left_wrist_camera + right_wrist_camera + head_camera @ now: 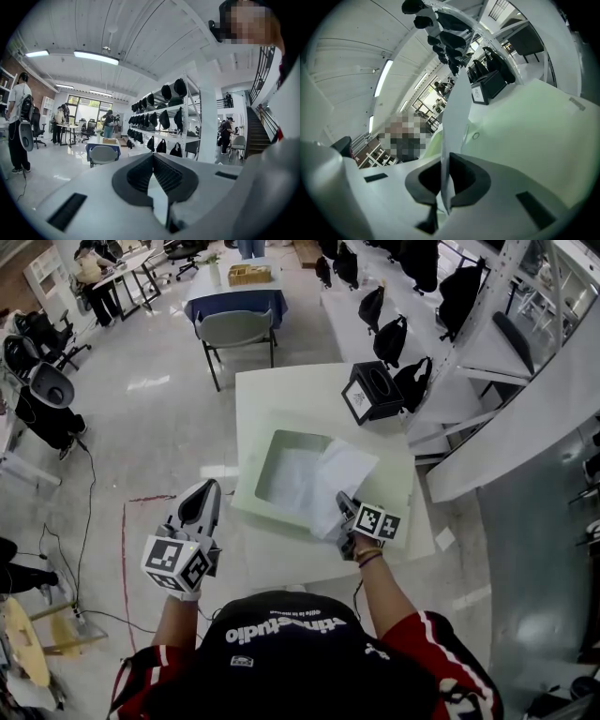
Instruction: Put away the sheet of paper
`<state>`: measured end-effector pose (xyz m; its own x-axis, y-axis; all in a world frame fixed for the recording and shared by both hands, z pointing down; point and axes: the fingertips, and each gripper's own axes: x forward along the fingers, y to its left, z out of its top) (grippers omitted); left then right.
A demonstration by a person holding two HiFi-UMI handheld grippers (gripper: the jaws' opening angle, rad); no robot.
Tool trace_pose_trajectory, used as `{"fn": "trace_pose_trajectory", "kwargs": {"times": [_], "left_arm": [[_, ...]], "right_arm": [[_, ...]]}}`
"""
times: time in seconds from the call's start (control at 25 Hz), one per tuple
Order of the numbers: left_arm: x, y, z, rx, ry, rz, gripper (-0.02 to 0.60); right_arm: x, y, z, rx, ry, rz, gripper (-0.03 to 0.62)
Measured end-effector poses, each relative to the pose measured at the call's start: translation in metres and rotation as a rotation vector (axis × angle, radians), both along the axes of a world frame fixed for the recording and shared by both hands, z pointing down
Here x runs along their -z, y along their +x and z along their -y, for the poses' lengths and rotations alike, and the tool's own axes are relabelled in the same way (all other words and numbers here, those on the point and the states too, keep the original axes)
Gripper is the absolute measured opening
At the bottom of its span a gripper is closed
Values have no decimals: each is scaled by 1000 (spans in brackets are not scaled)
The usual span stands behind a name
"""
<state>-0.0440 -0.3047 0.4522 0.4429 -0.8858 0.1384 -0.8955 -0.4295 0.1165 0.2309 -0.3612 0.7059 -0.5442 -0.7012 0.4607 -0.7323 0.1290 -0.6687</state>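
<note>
A white sheet of paper (339, 474) lies tilted over the right side of a pale green tray (251, 501) on the white table (281, 390). My right gripper (344, 504) is shut on the sheet's near corner, just above the tray's front right rim. In the right gripper view the sheet (457, 108) rises edge-on from between the jaws of that gripper (445, 165), with the tray (525, 136) beyond. More white paper (292, 474) lies inside the tray's recess. My left gripper (208, 493) hovers left of the table over the floor, its tips (152, 158) touching and nothing held.
A black box with a square marker (370, 392) stands at the table's far right corner. A grey chair (234, 329) sits beyond the table. Shelving with black bags (389, 338) and a slanted white beam (525, 418) run along the right. Cables cross the floor at left.
</note>
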Motion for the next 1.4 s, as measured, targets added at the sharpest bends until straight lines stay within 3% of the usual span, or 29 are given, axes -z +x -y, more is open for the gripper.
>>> {"fn": "trace_pose_trajectory", "kwargs": {"times": [1.4], "left_arm": [[-6, -32, 8, 123, -13, -3, 5]], "right_arm": [[-20, -31, 46, 109, -52, 19, 5]]}}
